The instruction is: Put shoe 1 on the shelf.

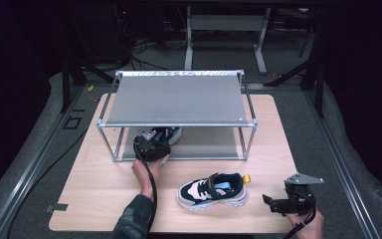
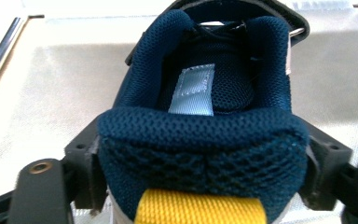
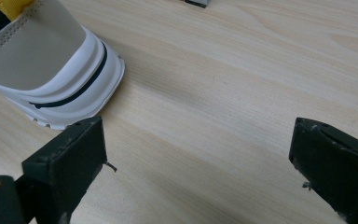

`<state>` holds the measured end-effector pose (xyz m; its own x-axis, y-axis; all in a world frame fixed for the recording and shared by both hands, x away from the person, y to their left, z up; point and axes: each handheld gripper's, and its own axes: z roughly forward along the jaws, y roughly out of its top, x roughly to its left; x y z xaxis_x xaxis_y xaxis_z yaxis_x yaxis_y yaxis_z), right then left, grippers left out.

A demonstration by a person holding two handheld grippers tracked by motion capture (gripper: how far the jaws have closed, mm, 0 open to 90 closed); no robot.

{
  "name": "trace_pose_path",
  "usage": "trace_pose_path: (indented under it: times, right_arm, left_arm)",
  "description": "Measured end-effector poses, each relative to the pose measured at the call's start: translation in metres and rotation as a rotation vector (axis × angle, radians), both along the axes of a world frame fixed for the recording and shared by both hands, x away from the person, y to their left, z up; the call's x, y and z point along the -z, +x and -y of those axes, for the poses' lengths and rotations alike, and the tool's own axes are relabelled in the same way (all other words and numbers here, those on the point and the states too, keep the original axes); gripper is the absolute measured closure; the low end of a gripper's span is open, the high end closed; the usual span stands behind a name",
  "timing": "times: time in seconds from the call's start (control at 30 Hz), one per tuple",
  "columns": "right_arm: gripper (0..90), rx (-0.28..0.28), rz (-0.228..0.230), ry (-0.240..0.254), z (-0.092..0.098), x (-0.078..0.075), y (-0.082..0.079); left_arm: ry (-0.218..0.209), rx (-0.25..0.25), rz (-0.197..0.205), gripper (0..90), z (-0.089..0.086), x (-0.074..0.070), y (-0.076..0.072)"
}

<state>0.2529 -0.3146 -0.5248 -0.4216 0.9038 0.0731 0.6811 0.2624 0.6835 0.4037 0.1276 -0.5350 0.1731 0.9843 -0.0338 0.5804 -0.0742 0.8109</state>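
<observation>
A navy and white sneaker sits on the lower shelf of a metal rack, near its left end. My left gripper reaches under the top shelf and grips this shoe by the heel. In the left gripper view the navy mesh heel collar fills the gap between the jaws, which touch both its sides above a yellow pull tab. The matching sneaker lies on the wooden table, toe to the left. My right gripper rests open just right of its heel, nothing between the fingers.
The rack's grey top shelf is bare and overhangs the left hand. Its thin corner posts stand close beside the left gripper. A cable trails from that gripper along the forearm. Bare tabletop lies left of the front shoe.
</observation>
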Motion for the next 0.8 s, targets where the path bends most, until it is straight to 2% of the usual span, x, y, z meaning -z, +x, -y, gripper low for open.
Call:
trace_pose_path:
  times: [0.07,0.17,0.33,0.47,0.6,0.73,0.8]
  right_arm:
    - [3.4,-0.002,-0.004,0.001,0.0,0.0,0.0]
    - [3.4,-0.004,0.001,0.002,-0.001,-0.001,0.0]
    - [3.5,-0.01,-0.004,0.004,0.0,0.0,-0.001]
    - [3.5,-0.01,-0.003,0.008,0.001,0.0,-0.002]
    - [3.9,-0.019,-0.002,0.016,0.0,0.0,-0.001]
    - [4.1,-0.021,0.001,0.005,-0.003,-0.002,0.0]
    - [4.3,-0.021,0.008,0.009,-0.003,-0.003,-0.001]
  left_arm:
    - [-0.012,0.055,-0.013,18.4,-0.001,-0.001,0.002]
    - [-0.006,0.048,0.01,10.5,-0.003,-0.006,-0.003]
    - [-0.022,0.092,0.035,9.7,-0.009,-0.012,-0.025]
    - [-0.024,0.123,0.034,15.6,-0.024,-0.008,-0.045]
    - [-0.036,0.132,0.046,19.8,-0.031,-0.004,-0.057]
    - [-0.05,0.143,0.051,28.9,-0.032,0.002,-0.06]
    - [-0.051,0.141,0.058,36.7,-0.031,0.002,-0.059]
